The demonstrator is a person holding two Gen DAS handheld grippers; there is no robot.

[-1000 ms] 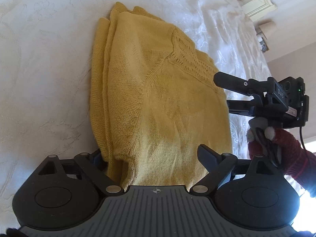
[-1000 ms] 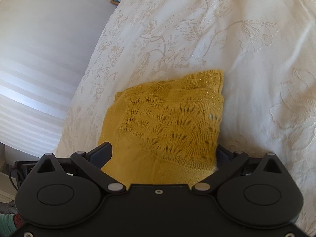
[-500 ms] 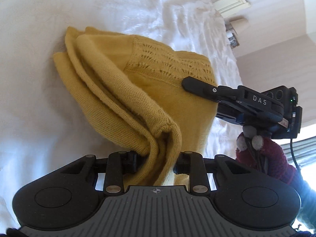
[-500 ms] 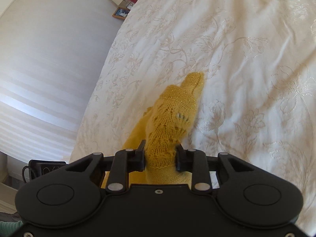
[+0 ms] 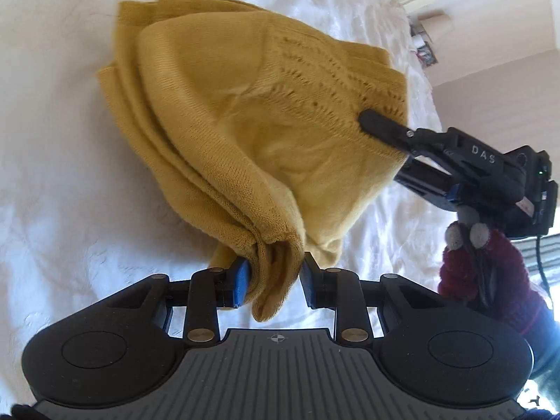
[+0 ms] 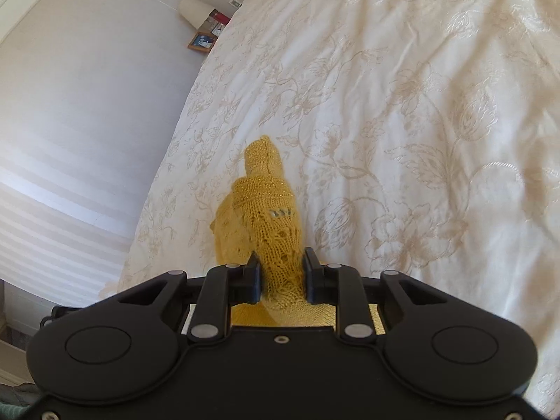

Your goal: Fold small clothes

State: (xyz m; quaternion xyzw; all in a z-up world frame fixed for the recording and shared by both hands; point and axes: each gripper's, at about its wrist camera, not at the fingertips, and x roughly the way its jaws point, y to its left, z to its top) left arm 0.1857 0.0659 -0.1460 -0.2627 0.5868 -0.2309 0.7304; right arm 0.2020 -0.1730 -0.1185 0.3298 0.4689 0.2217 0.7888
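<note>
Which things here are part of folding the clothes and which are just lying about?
Part of the job:
- mustard yellow knitted sweater
- left gripper, shut on the sweater's hem
- right gripper, shut on its lacy knit end
- white floral embroidered bedspread under the sweater

Just lying about:
- small wooden-framed picture beside the bed
- cream lampshade near it

We look from each wrist, close behind its fingers, angled down at the bedspread (image 6: pixel 402 112). Both views share the yellow knit (image 5: pixel 252 112); only our left view catches the right gripper (image 5: pixel 381 129).
</note>
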